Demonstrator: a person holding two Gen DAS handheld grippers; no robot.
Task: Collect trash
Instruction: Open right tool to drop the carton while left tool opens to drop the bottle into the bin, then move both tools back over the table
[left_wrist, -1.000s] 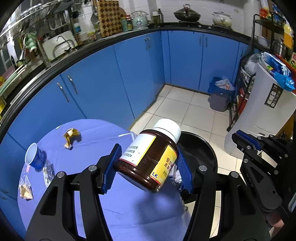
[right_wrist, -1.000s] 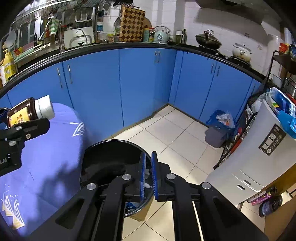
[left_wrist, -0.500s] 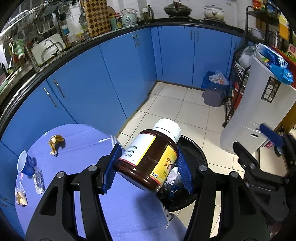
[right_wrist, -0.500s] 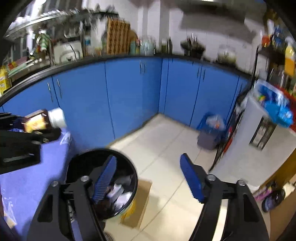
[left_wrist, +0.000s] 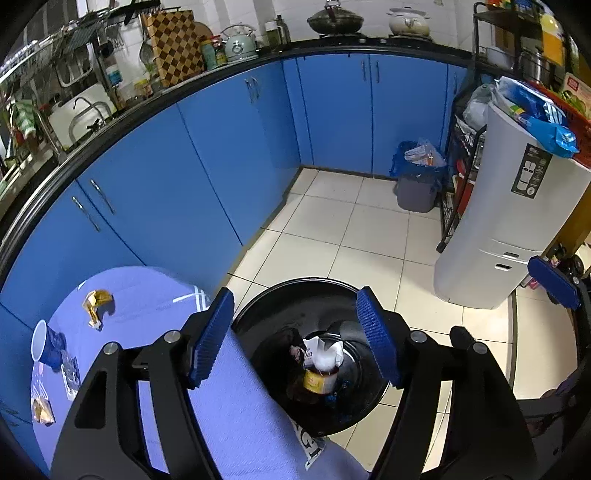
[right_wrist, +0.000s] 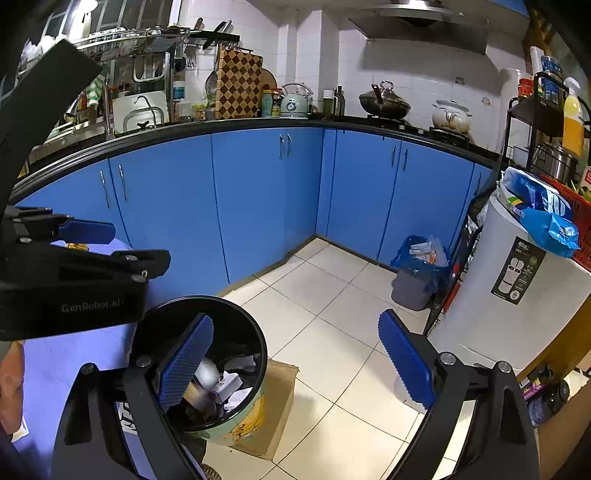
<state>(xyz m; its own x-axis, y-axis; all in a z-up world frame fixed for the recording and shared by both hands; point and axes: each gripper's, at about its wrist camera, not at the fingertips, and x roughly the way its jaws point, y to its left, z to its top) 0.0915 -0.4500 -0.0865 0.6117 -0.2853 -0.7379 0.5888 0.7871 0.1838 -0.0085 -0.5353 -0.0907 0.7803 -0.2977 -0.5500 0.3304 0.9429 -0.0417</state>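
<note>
Beside the purple-clothed surface (left_wrist: 236, 413) your left hand-held gripper (left_wrist: 295, 338) is opening empty over the black bin (left_wrist: 291, 291), brown bottle (left_wrist: 314, 382) dropped inside; next, reach the yellow wrapper (left_wrist: 95, 301) at ten o'clock while your right hand-held gripper (right_wrist: 295, 363) spreads, also empty.

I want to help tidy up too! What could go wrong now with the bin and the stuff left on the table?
The black bin stands close against the table's edge, so a sweeping left gripper, its jaws opening and empty, might knock it. The blue paper cup lies tipped near the table's far edge and could roll off if nudged. The crumpled yellow wrapper is light and may slip from the pads.
</note>
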